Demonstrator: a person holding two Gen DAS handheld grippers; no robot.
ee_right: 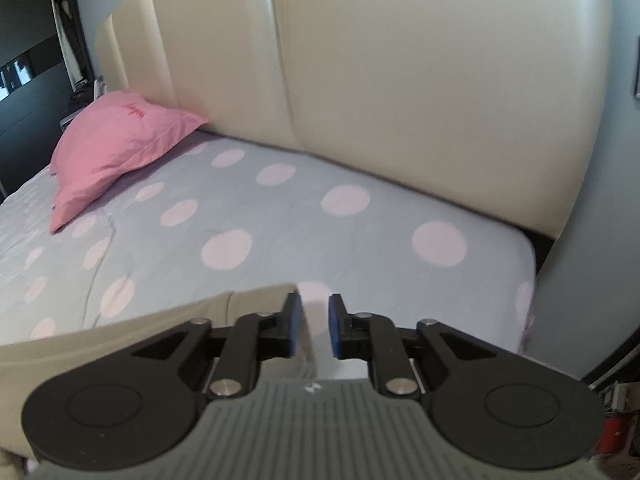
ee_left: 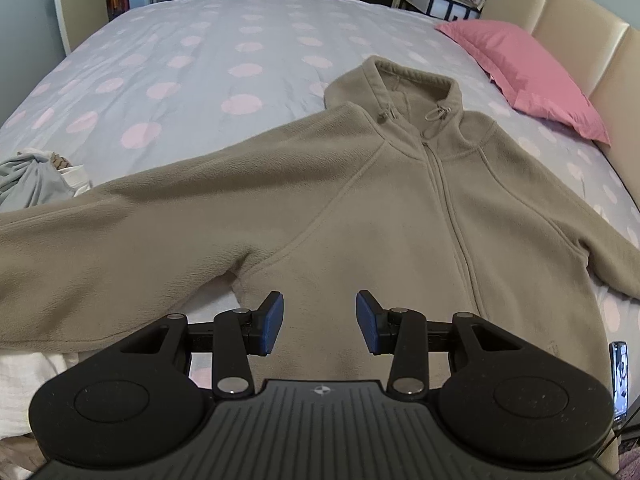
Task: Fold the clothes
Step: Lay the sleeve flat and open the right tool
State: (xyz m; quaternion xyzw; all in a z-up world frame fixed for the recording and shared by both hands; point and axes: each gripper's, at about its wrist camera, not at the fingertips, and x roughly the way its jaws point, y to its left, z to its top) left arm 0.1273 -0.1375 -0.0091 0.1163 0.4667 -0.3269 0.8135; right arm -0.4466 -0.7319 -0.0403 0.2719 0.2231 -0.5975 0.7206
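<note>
A tan fleece jacket (ee_left: 360,200) lies face up on the bed, zipper closed, hood toward the far side. Its left sleeve (ee_left: 100,248) stretches out to the left. My left gripper (ee_left: 320,320) hovers open over the jacket's lower front, nothing between its blue pads (ee_left: 272,322). In the right wrist view a tan sleeve end (ee_right: 160,320) lies on the sheet, reaching under the left finger. My right gripper (ee_right: 315,326) is open just past that sleeve's end, with only sheet showing in the gap.
The bed has a grey sheet with pink dots (ee_left: 180,60). A pink pillow (ee_left: 528,76) rests against the cream headboard (ee_right: 400,80). A pile of grey and white clothes (ee_left: 36,180) lies at the left edge. A phone (ee_left: 620,380) stands at the right.
</note>
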